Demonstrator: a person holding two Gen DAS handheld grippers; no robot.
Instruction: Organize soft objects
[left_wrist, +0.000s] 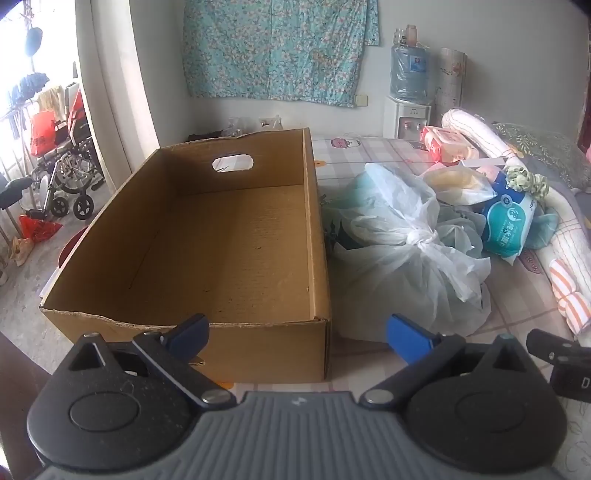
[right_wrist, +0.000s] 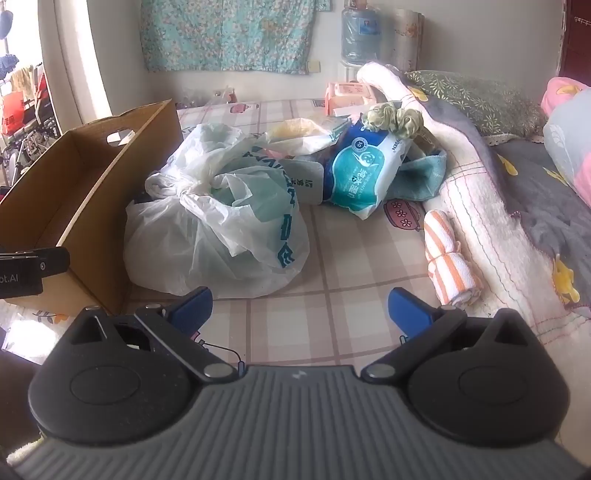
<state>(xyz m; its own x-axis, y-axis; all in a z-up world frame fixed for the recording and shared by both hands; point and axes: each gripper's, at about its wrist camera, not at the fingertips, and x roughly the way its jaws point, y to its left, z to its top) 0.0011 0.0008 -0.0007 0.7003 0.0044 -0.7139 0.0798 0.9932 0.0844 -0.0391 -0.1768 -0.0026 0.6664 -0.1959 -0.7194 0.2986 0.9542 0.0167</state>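
The knotted white plastic bag with teal print (right_wrist: 218, 221) sits on the checked bed sheet (right_wrist: 351, 295) just beside the right wall of the empty brown cardboard box (left_wrist: 221, 240), which stands at the bed's left edge. It lies ahead and slightly left of the right claw (right_wrist: 299, 310), whose jaws stand wide with nothing between them. The left claw (left_wrist: 297, 334), likewise wide and empty, faces the box's near right corner, with the bag off to its right. By my judgement the right claw is better placed; the knot faces it.
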